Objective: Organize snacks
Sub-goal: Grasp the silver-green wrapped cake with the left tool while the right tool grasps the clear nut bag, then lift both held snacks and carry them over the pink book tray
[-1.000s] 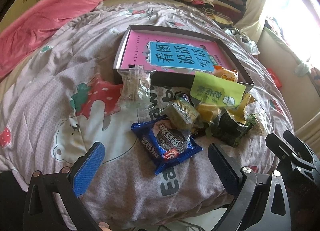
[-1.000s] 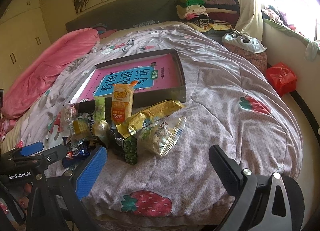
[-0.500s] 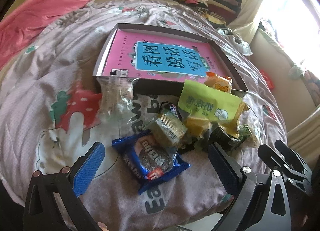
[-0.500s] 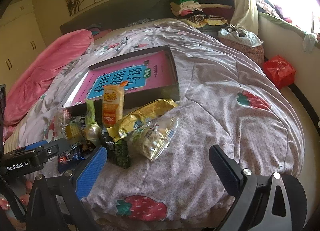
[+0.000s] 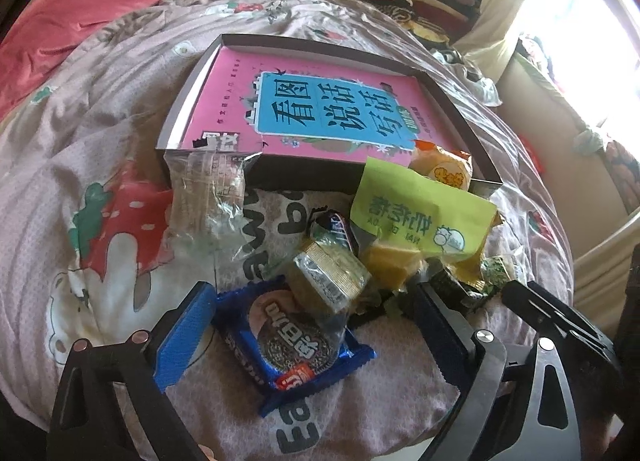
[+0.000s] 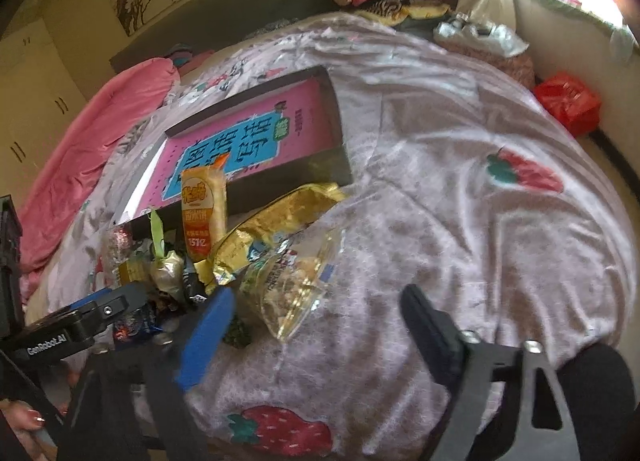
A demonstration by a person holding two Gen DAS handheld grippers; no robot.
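Left hand-held gripper [image 5: 308,337] is narrowing around the blue cookie packet [image 5: 294,341], pads not yet pressing; right hand-held gripper [image 6: 316,321] is narrowing near the clear snack bag [image 6: 292,285]. Pickup looks under way; next, lift into the far box [image 5: 192,101], over its near wall; bed [image 6: 460,189] bare to the right.

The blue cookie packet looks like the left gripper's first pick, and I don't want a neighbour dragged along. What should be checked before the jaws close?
1. Blue cookie packet between the left gripper's closing jaws: ok.
2. Pads touching the packet: not ok, not yet.
3. Packet free of neighbours: not ok, the gold-wrapped snack overlaps its top.
4. Box has room: ok, only a pink book inside.
5. Right gripper out of the way: ok, closing over the clear bag, holding nothing.
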